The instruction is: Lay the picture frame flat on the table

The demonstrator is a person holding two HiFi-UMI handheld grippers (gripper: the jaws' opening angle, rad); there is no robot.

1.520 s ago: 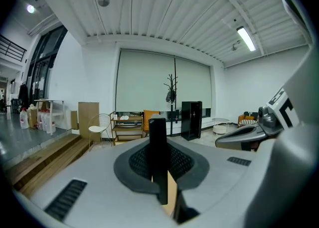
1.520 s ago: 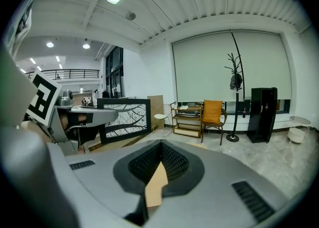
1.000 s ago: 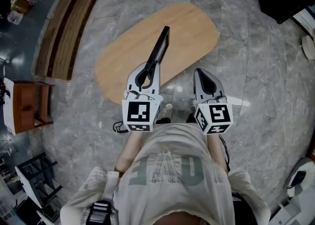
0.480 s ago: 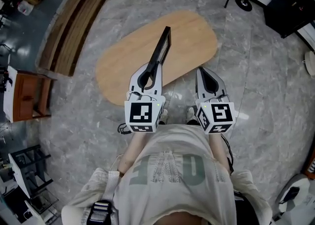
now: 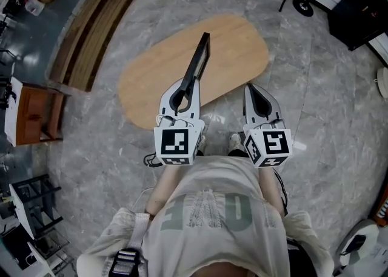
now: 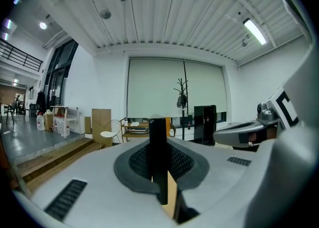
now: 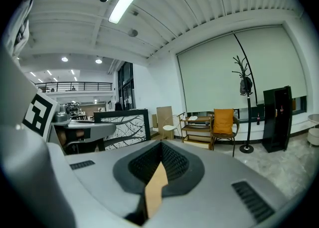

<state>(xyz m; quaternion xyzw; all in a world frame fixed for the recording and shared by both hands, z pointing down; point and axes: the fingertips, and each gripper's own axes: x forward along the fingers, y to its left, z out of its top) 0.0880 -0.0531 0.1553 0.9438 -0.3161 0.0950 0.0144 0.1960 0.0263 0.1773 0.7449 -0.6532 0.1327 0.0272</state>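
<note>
While left fingers [image 6: 132, 164] clamp shut on thin edge of picture frame [image 5: 199, 57], frame rides on edge in air, pointing to 12 o'clock over oval counter [image 5: 242, 45]. Edge grip likely leaves room to tip it flat. Right fingers [image 7: 179, 164] pressed together, empty, at 3 o'clock of left, probably spare for steadying. Since earlier frame: both grippers slightly toward 6 o'clock in head view; grip unchanged, frame not yet down.

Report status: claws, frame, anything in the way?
Left claw shut on picture frame, held on edge over table. Right claw shut, empty. Frame not yet flat. No obstruction seen.
</note>
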